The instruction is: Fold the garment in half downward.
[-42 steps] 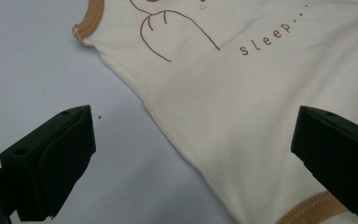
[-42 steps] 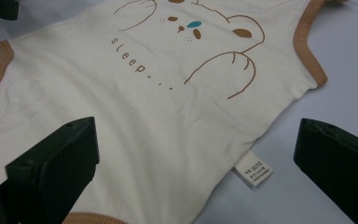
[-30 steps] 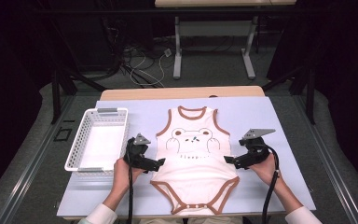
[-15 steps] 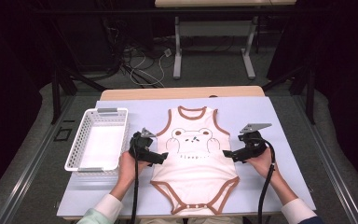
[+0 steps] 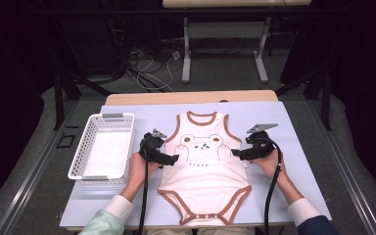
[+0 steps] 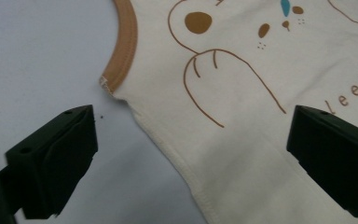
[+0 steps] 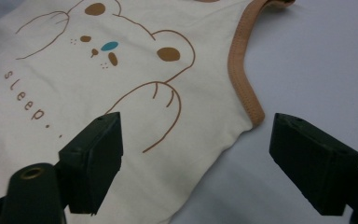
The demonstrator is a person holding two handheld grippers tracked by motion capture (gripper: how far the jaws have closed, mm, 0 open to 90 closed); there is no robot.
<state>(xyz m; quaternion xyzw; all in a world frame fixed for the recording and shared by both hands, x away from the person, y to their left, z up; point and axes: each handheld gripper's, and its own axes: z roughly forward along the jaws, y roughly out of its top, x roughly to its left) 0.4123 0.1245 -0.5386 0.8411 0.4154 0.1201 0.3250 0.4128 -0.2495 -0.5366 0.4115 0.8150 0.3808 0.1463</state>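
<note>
We held the left gripper [image 6: 186,154] with its fingers [image 6: 56,158] spread wide, grasping nothing. In the left gripper view they straddled the side seam of the bodysuit [image 6: 242,93] just below the armhole: one finger stood over the bare tabletop [image 6: 37,51], the other over the cream cloth near the printed lettering. The brown binding of the armhole ended just beyond the gap between them.

The right gripper [image 7: 196,163] was likewise released, its fingers [image 7: 93,158] far apart. In the right gripper view one finger hovered above the bear's paw on the print and the other above the tabletop, with the garment's side edge running between them.

In the high view the left gripper [image 5: 169,159] sat at the garment's left edge and the right gripper [image 5: 237,153] at its right edge, both level with the bear print, each held in one of our hands with a black cable trailing back toward us. Whether the fingers touched the cloth we could not tell.

The bodysuit [image 5: 203,171] lay flat and face up in the middle of the pale blue tabletop [image 5: 298,147], neck opening away from us, snap end toward us. A white basket [image 5: 78,161] stood on the tabletop to the left, apart from the garment and just beside our left hand.
</note>
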